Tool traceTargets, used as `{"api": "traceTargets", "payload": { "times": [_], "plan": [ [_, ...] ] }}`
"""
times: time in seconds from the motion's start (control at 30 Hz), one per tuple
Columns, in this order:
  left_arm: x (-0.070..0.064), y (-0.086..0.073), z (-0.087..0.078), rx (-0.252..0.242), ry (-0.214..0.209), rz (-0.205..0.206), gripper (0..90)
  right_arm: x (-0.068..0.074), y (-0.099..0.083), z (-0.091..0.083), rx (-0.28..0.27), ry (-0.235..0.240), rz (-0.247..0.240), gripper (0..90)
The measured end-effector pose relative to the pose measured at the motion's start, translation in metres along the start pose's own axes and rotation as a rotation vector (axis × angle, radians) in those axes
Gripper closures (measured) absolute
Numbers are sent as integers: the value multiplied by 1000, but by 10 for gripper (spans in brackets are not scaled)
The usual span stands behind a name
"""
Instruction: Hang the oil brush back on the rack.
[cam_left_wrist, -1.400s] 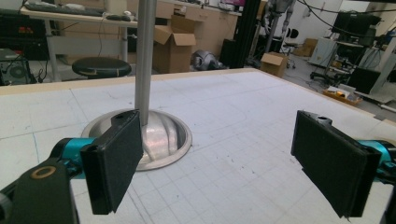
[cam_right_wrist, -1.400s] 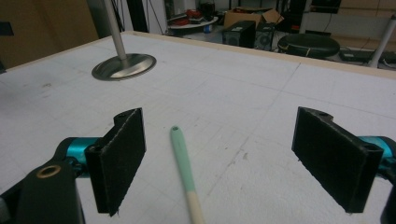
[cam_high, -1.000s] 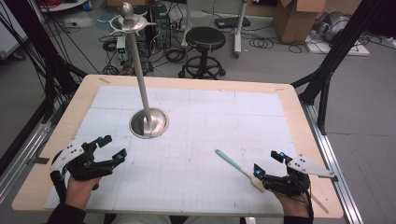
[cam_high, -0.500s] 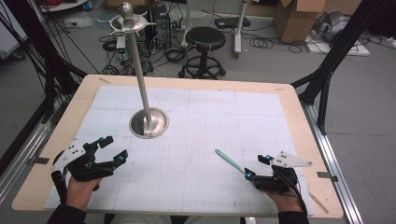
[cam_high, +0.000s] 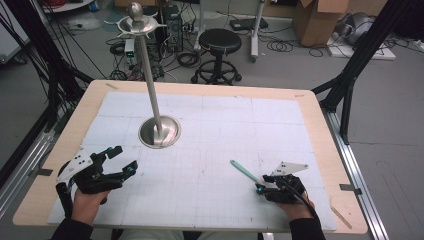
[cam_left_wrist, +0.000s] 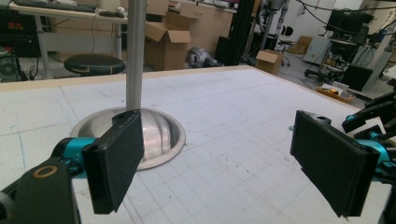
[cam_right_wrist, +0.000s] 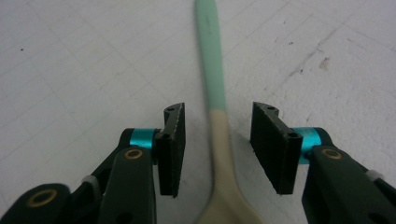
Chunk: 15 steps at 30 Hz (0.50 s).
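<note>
Two grippers sit low in the high view. The left gripper (cam_high: 119, 165) is at the lower left of the frame, held in a hand (cam_high: 88, 200), its black jaws spread wide and aimed toward the middle of the white gridded mat (cam_high: 210, 130). The right gripper (cam_high: 261, 184) is at the lower right, just at the near end of a slim spoon with a mint-green handle and a cream bowl end (cam_high: 243, 171), which lies flat on the mat and slants toward the upper left. A tall polished steel stand with a round domed base (cam_high: 159, 131) rises left of centre, well apart from the spoon. The mat covers a pale wooden table (cam_high: 320, 125).

In the left gripper view, the two black padded jaws stand far apart at the lower left and lower right of the frame with nothing between them. The steel stand's domed base (cam_left_wrist: 159, 130) sits just behind the left-hand jaw, its pole running out of the top of the frame.

In the right gripper view, the jaws are parted, one on either side of the spoon (cam_right_wrist: 215, 116) without touching it. The spoon runs up the middle of the frame: cream part at the bottom between the pads, green handle toward the top.
</note>
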<state>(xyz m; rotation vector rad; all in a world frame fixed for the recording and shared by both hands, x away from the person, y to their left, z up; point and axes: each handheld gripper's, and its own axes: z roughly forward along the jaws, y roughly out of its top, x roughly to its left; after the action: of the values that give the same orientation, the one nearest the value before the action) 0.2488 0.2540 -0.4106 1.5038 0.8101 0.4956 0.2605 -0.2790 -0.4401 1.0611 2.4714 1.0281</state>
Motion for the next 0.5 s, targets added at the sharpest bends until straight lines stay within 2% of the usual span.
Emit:
{"api": "traceTargets", "payload": {
  "times": [0.1, 0.23, 0.27, 0.37, 0.5],
  "plan": [
    [0, 0, 0, 0, -1, 2, 178, -1, 1, 0, 4, -6, 0, 612],
    [0, 0, 0, -1, -1, -2, 178, 1, 3, 0, 27, 3, -27, 790],
    [-1, 0, 0, 2, 0, -3, 178, 2, 4, 0, 34, 1, -30, 805],
    [-1, 0, 1, 6, -2, -1, 180, 1, 5, 0, 48, 3, 4, 820],
    [-1, -1, 1, 9, -7, -2, 183, 1, 8, 0, 68, 3, 13, 825]
  ]
}}
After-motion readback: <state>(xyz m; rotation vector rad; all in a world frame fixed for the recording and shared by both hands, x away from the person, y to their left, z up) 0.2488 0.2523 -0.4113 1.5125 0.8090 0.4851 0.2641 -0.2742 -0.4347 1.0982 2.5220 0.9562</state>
